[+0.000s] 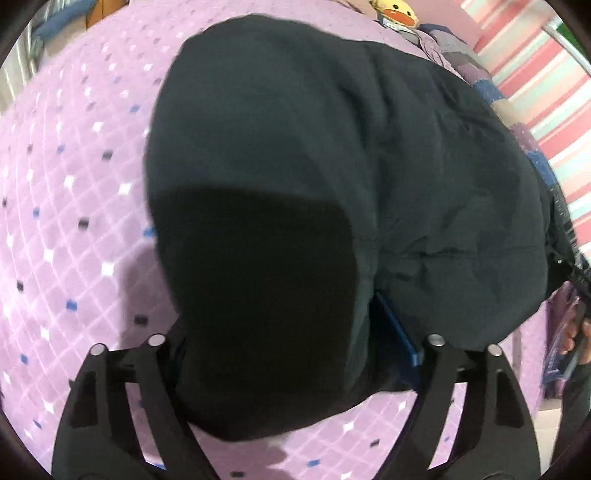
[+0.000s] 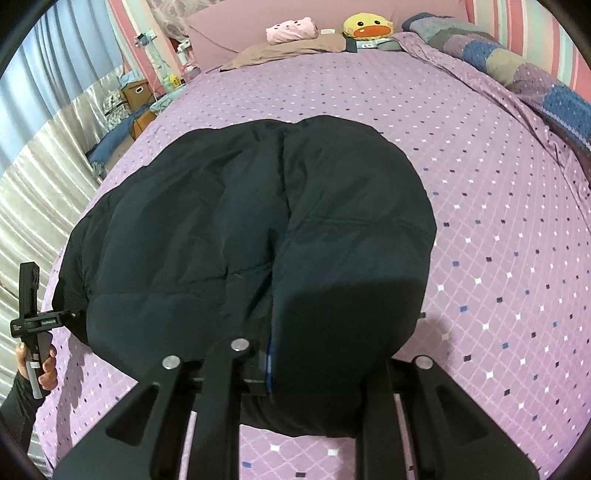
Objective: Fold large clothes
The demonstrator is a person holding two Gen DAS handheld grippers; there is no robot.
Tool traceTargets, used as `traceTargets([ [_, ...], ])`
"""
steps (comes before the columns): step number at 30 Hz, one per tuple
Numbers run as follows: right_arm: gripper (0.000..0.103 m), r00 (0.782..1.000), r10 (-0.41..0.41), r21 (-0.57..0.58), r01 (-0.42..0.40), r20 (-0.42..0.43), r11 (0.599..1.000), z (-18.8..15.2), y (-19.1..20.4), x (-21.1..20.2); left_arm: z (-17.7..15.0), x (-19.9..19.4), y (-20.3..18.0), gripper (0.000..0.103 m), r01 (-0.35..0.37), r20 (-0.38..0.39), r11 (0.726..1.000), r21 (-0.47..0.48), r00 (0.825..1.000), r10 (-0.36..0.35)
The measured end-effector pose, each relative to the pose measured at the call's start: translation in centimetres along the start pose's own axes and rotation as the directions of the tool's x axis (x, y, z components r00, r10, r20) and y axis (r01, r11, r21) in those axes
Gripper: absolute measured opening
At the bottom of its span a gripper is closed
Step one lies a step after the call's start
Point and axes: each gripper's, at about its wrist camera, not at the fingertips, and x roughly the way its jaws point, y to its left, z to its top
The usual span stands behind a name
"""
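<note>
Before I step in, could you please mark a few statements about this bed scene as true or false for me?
1. The black jacket lies on a purple bedspread with a diamond pattern. True.
2. The left gripper is fully shut. False: its jaws stand wide apart, with part of the jacket between them.
3. A yellow duck plush sits at the far end of the bed. True.
4. The jacket hangs from a hanger. False: it rests on the bedspread.
5. The duck plush lies on top of the jacket. False: it is well beyond the jacket, near a pink plush toy.
</note>
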Motion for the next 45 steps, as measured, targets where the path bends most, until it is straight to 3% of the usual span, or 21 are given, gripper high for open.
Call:
traceTargets([
  [1,0.018,1.000,0.001,0.003,-0.001,0.000,1.000,0.0,-0.1,0.1,0.3,-0.1,-0.7,0.061,-0.010,0.007,1.000,0.021,1.000,0.010],
  [4,0.018,1.000,0.007,0.011,-0.007,-0.009,1.000,0.2,-0.2,0.6,1.4,-0.7,-2.6,0.041,-0.068,0.027,0.993,0.093,0.997,0.066],
  [7,0.018,1.000,0.006,0.015,-0.006,-0.008,1.000,0.2,-0.3,0.8,1.9,-1.7,-3.9,0.031,-0.124,0.038,0.984,0.125,0.992,0.120],
  [13,0.016,0.999,0.000,-0.020,0.001,0.034,1.000,1.1,1.1,-0.4,2.7,-4.7,-7.6,0.024,-0.235,0.075,0.960,0.152,0.971,0.226],
  [20,0.015,0.991,0.004,-0.095,0.009,0.136,0.995,3.1,4.2,-4.3,4.2,-8.9,-10.5,0.022,-0.274,0.144,0.943,0.189,0.958,0.249],
  [22,0.015,0.985,0.007,-0.122,0.015,0.172,0.992,3.4,5.3,-5.9,4.2,-9.9,-11.5,0.022,-0.285,0.171,0.937,0.204,0.952,0.252],
  [27,0.015,0.956,0.036,-0.190,0.021,0.290,0.982,3.5,8.1,-11.7,2.5,-14.7,-15.1,0.021,-0.343,0.278,0.908,0.242,0.921,0.274],
  [32,0.015,0.930,0.054,-0.245,0.040,0.364,0.969,-0.5,8.7,-17.1,-3.3,-20.3,-15.0,0.021,-0.361,0.353,0.906,0.220,0.896,0.271],
  [36,0.015,0.935,0.054,-0.290,0.054,0.351,0.956,-7.5,8.0,-19.8,-10.8,-23.4,-13.3,0.021,-0.349,0.364,0.917,0.193,0.893,0.264],
  [41,0.015,0.967,-0.002,-0.260,0.071,0.256,0.963,-14.2,5.4,-18.4,-19.2,-22.3,-10.0,0.022,-0.321,0.280,0.935,0.151,0.921,0.271],
  [45,0.016,0.988,-0.021,-0.179,0.049,0.154,0.983,-17.5,1.5,-15.4,-22.9,-20.5,-5.7,0.025,-0.283,0.215,0.952,0.114,0.943,0.255],
])
